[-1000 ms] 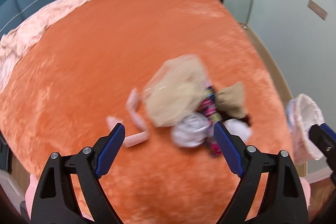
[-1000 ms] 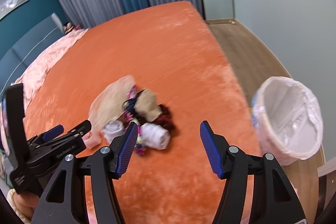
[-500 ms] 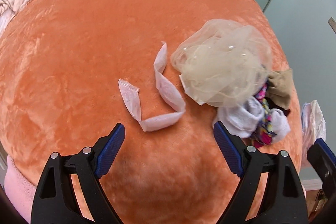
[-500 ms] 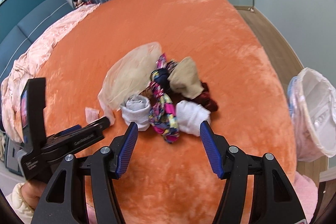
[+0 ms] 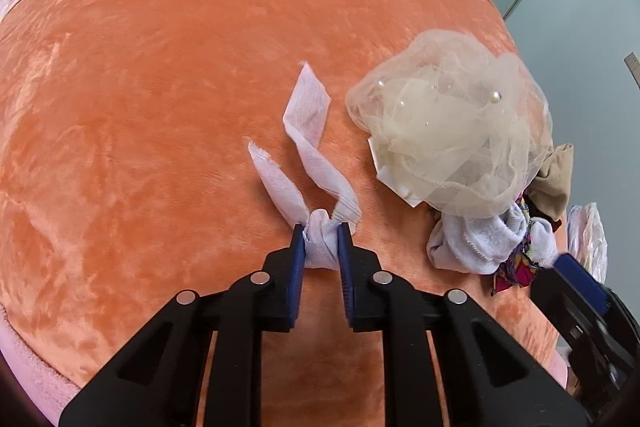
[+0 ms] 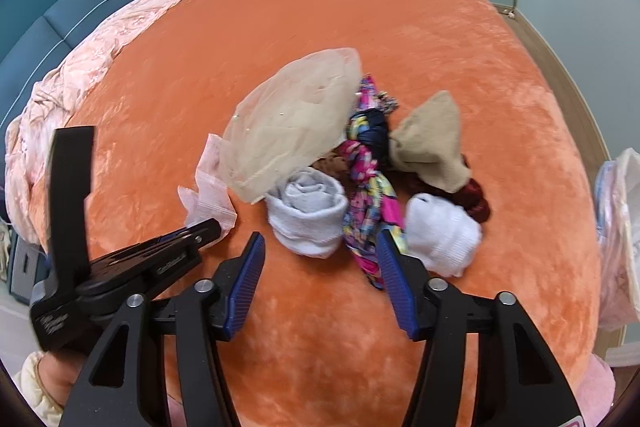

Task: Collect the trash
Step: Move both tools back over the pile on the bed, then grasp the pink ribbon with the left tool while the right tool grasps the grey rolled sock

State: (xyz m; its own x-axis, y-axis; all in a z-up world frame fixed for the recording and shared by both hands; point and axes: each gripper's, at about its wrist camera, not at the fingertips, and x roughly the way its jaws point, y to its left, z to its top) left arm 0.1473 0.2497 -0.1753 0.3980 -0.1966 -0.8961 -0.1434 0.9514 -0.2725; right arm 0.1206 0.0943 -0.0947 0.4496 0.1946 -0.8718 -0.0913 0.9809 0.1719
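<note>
A white paper strip [image 5: 308,151] lies on the orange bed cover [image 5: 160,67]. My left gripper [image 5: 321,241] is shut on the strip's bunched middle, its two ends fanning out ahead. The strip [image 6: 208,183] and the left gripper [image 6: 200,231] also show in the right wrist view. My right gripper [image 6: 320,263] is open and empty just above the cover, in front of a rolled grey sock [image 6: 308,211] and a colourful cloth [image 6: 370,195]. A bin lined with a white bag [image 6: 618,235] stands beside the bed at the right.
A beige tulle bundle with pearls [image 5: 448,131] lies right of the strip. A white sock [image 6: 440,235], a tan cloth [image 6: 432,143] and a dark red item [image 6: 476,199] lie in the pile. A pink quilt [image 6: 80,79] covers the far left.
My left gripper moved forward and closed on the middle of the paper strip, bunching it. My right gripper moved closer to the pile and stays open.
</note>
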